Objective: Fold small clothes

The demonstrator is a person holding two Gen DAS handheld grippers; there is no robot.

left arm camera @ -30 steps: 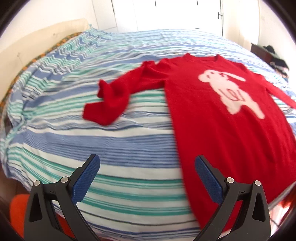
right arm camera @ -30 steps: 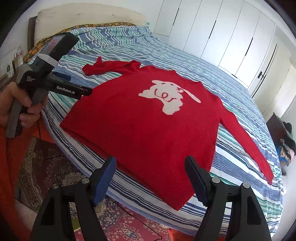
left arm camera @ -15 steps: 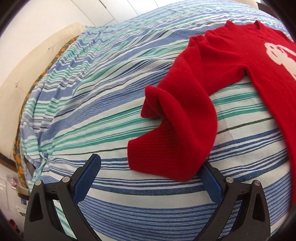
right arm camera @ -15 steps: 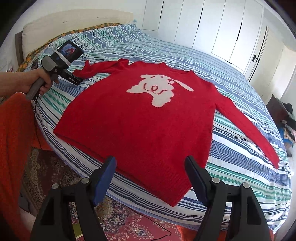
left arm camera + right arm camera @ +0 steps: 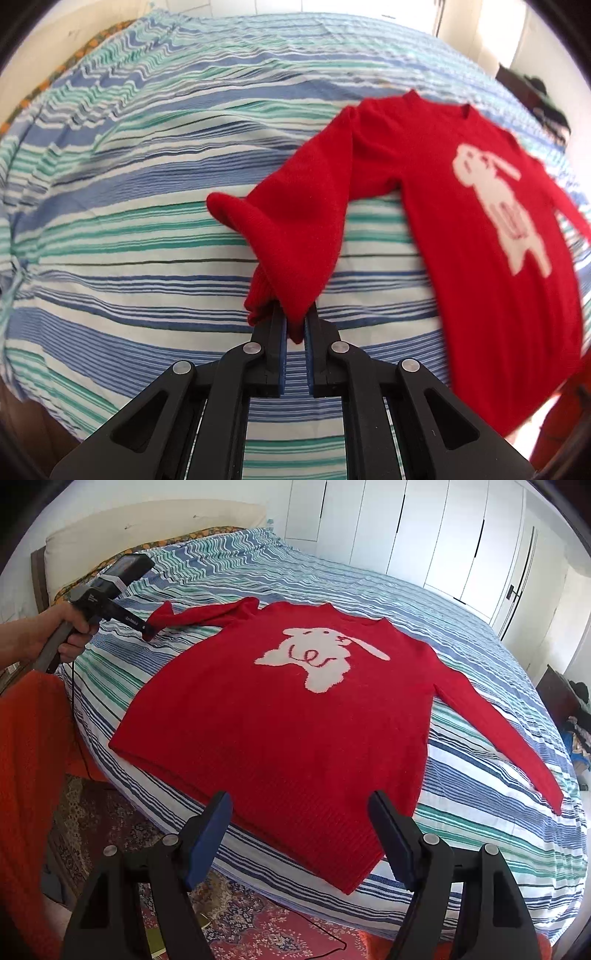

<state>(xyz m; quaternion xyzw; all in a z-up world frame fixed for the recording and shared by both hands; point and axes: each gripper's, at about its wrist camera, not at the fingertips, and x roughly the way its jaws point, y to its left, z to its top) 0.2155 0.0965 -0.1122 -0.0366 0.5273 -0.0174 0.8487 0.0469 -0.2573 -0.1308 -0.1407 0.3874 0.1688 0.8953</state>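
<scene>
A red sweater with a white animal figure lies face up on the striped bed. Its crumpled sleeve runs toward the bed's side, and my left gripper is shut on the cuff of that sleeve. In the right wrist view the left gripper shows at the far left, held by a hand, pinching the sleeve end. The other sleeve lies stretched out to the right. My right gripper hovers open above the sweater's hem, with nothing between its fingers.
The striped bedspread covers the whole bed. A patterned rug lies on the floor below its front edge. An orange cloth hangs at the left. White wardrobe doors stand behind the bed, and a dark cabinet with clothes stands at the right.
My left gripper moved to the crumpled sleeve end, closed from wide open onto the cuff and lifted it slightly. The right gripper stayed open over the hem.
</scene>
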